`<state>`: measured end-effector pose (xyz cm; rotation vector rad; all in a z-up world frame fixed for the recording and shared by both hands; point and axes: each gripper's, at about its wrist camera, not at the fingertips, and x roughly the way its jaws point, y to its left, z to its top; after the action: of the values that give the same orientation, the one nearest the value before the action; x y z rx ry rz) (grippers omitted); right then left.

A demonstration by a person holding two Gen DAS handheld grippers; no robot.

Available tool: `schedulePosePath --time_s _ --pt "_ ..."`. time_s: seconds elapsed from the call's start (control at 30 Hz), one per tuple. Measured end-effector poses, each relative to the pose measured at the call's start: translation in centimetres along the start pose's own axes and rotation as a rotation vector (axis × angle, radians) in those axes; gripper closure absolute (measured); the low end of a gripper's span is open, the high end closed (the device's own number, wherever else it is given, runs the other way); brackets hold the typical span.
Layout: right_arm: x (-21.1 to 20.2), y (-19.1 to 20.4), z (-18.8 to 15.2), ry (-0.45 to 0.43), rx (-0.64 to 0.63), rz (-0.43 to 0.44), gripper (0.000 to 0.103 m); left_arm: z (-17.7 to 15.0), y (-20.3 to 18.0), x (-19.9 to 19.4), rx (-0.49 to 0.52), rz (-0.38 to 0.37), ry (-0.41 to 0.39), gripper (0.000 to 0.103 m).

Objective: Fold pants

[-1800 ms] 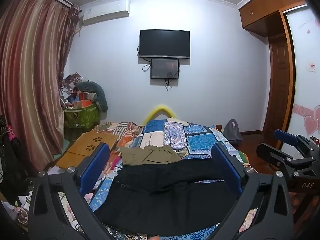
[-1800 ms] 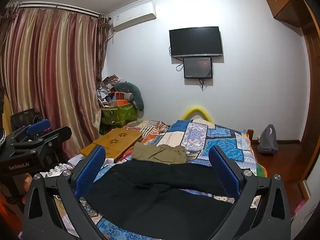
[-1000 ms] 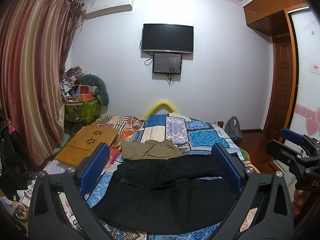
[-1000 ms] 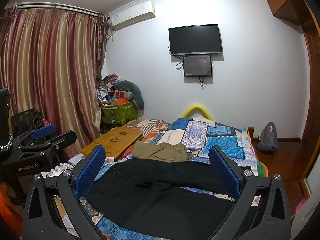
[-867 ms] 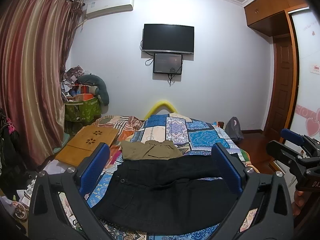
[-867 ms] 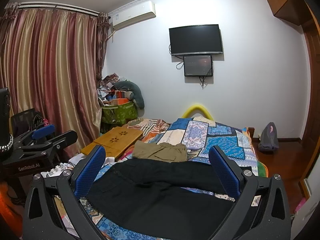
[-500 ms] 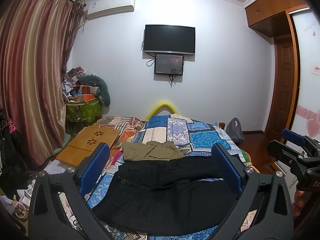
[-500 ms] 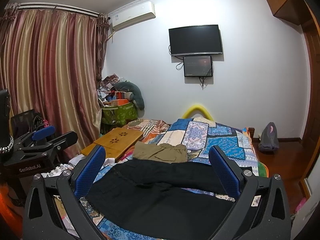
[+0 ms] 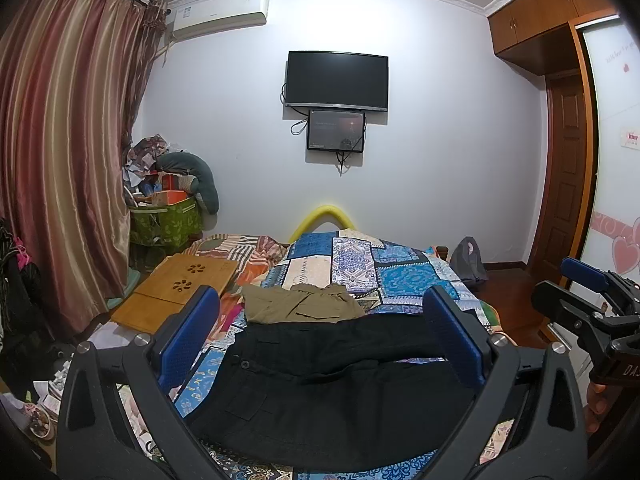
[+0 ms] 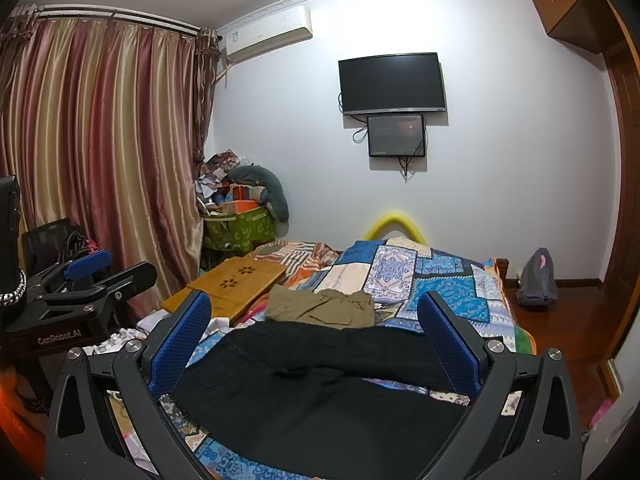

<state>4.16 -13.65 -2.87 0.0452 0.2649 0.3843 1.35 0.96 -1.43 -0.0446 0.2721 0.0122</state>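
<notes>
Pants: black pants (image 9: pixel 320 384) lay spread across the near end of the bed, waistband toward the left side, legs running to the right, one leg lying partly over the other; flat and within reach, likely so both edges could be picked up.
Left gripper: left gripper (image 9: pixel 320 340) hung above the pants with its blue-padded fingers (image 9: pixel 186 340) spread wide and empty, touching no cloth.
Right gripper: right gripper (image 10: pixel 314 344) was likewise held wide apart over the pants, holding nothing; judged ready for a first pinch.
Progress: no fold showed in the black pair, so the task seemed to be at its start.
Khaki garment: khaki garment (image 9: pixel 302 304) sat folded just beyond the black pants, touching their far edge, probably set aside.
Bed: patchwork quilt (image 9: pixel 400 280) covered the bed and served as the folding surface.
Bamboo tray: bamboo tray (image 9: pixel 180 284) rested at the bed's left side, apart from the pants.
</notes>
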Motion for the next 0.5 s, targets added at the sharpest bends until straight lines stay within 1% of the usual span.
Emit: schedulePosePath --time_s 0.5 --pt "0.02 -0.05 0.02 -0.002 0.002 -0.004 0.0 0.4 -0.21 -0.52 0.004 -0.004 -0.012 0.0"
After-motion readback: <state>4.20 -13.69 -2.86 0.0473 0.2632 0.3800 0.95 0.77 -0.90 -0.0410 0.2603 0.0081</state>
